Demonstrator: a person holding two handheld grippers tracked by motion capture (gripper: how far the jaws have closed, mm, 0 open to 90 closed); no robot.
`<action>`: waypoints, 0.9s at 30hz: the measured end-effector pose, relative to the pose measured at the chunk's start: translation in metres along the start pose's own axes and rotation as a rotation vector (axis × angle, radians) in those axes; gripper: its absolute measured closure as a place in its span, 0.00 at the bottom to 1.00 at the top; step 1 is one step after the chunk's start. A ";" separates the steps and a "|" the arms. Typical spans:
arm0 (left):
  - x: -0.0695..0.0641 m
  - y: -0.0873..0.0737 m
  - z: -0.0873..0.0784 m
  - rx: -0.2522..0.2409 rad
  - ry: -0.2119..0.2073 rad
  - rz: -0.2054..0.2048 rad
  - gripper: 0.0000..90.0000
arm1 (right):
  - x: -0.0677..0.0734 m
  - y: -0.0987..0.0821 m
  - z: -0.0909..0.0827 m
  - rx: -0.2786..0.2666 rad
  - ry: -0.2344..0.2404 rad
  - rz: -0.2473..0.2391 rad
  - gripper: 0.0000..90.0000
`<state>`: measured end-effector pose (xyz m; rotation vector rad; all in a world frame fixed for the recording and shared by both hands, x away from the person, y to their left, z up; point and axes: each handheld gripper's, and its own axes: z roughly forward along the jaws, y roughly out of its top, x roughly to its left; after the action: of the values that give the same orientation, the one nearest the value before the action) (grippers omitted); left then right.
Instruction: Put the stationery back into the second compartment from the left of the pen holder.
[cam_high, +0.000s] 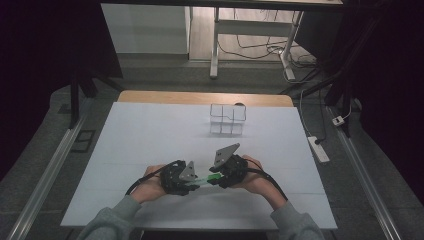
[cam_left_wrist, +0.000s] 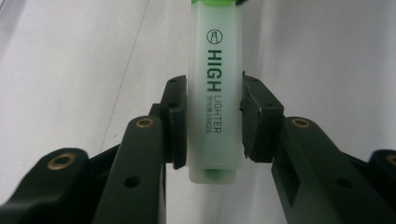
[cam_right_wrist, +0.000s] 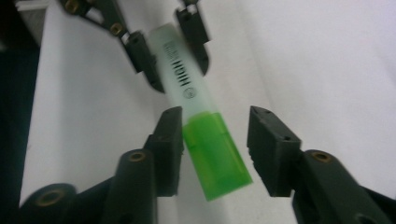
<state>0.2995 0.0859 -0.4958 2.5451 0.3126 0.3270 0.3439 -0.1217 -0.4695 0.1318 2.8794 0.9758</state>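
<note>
Lying level between the two tools, a highlighter (cam_left_wrist: 214, 93) with a pale barrel and a green cap (cam_right_wrist: 216, 158) hangs just above the white tabletop (cam_high: 150, 135). Clenched on the highlighter's barrel is the left tool (cam_high: 192, 187), its pads pressing both sides. At the cap end, the right tool (cam_high: 210, 181) is released: one jaw touches the cap, the other stands clear. Well beyond the highlighter, toward the far edge, stands a clear divided organizer (cam_high: 227, 119).
</note>
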 end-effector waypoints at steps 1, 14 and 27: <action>0.001 -0.001 0.000 -0.004 0.001 -0.005 0.72 | -0.001 0.000 -0.002 -0.013 -0.007 0.012 0.59; 0.011 -0.010 -0.011 -0.099 0.120 -0.106 0.72 | -0.016 -0.005 -0.028 -0.244 -0.136 0.252 0.45; 0.011 -0.013 -0.014 -0.169 0.201 -0.149 0.72 | -0.023 -0.011 -0.024 -0.280 -0.137 0.380 0.38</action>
<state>0.3037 0.1063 -0.4895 2.3120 0.5251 0.5294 0.3629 -0.1474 -0.4555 0.7112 2.6089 1.3582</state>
